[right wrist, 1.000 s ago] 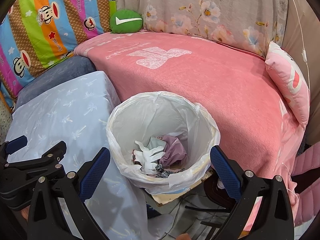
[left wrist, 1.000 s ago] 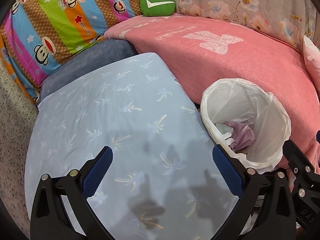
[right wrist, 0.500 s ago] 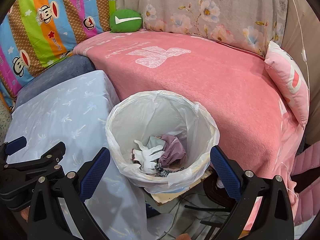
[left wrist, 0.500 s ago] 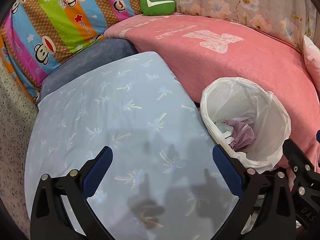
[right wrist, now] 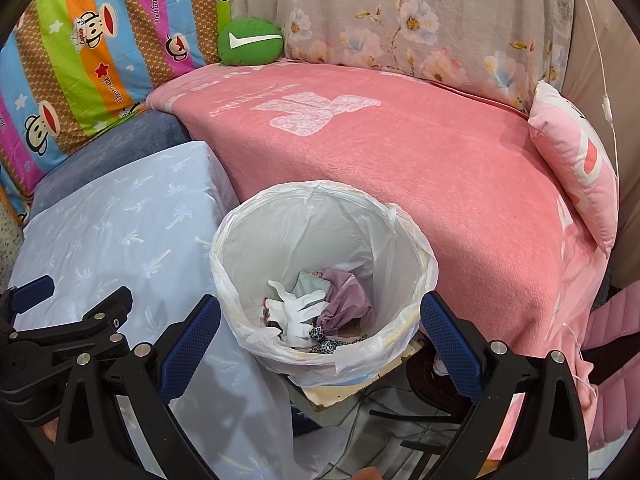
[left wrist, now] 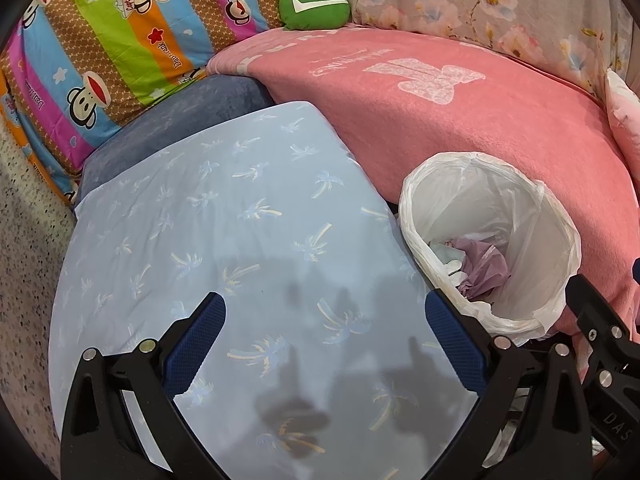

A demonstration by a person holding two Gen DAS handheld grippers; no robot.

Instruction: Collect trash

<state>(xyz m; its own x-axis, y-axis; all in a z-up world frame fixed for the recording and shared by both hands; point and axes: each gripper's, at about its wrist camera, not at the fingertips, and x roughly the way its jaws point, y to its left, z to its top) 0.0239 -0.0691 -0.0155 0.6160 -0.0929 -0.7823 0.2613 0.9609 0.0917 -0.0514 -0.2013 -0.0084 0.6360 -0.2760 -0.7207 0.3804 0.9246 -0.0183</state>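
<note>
A white-lined trash bin (right wrist: 248,248) stands between the blue table and the pink sofa; it also shows in the left wrist view (left wrist: 532,200). Crumpled trash (right wrist: 316,308) lies in it: white paper, a purple wrapper and a leopard-print scrap, also seen in the left wrist view (left wrist: 480,268). My right gripper (right wrist: 320,336) is open and empty, held just above the bin's near rim. My left gripper (left wrist: 326,340) is open and empty over the light-blue palm-print tablecloth (left wrist: 224,216), left of the bin.
A pink blanket (right wrist: 400,152) covers the sofa behind the bin, with a green cushion (right wrist: 250,42), a striped monkey-print cushion (left wrist: 100,40) and a pink pillow (right wrist: 576,160). Cables and a board (right wrist: 352,388) lie on the floor under the bin.
Both views have shifted only slightly; the grippers stay open and empty, and the trash in the bin has not moved.
</note>
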